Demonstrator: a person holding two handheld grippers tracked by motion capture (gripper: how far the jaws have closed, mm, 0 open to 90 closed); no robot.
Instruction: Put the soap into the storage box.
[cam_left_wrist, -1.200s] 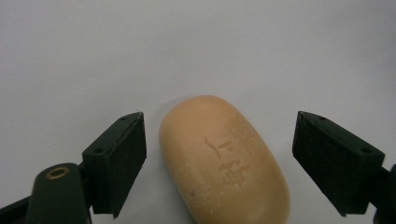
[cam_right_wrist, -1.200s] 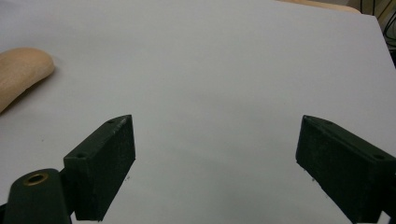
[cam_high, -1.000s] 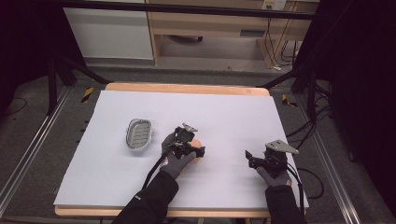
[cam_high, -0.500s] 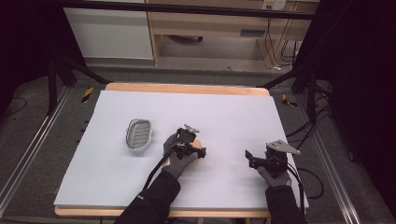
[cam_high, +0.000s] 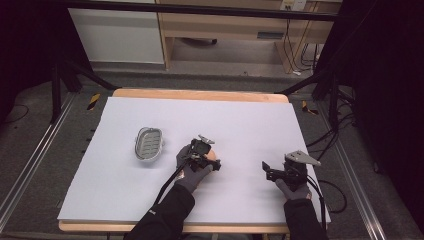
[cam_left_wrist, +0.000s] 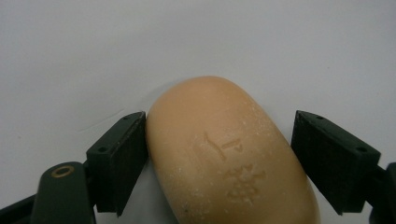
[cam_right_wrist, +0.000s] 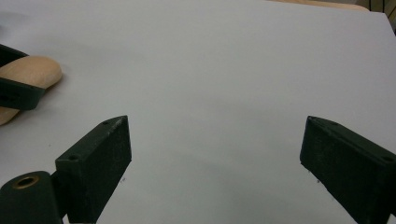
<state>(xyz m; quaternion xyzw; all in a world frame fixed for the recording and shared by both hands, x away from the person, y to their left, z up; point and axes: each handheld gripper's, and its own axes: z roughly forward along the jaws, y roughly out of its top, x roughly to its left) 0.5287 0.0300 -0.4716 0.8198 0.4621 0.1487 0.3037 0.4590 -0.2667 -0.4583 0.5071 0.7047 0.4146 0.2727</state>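
Overhead table (cam_high: 150, 115) view; two close claw-level views

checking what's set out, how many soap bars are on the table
1. The soap bar lies on the white table cover near the middle, between the jaws of the left tool, right of the empty soap dish. None seems hidden.

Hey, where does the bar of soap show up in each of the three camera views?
High view: soap bar right of centre, at the left gripper.
Left gripper view: bottom centre, between the open jaws.
Right gripper view: left edge.
Shared landmark: the white table cover.
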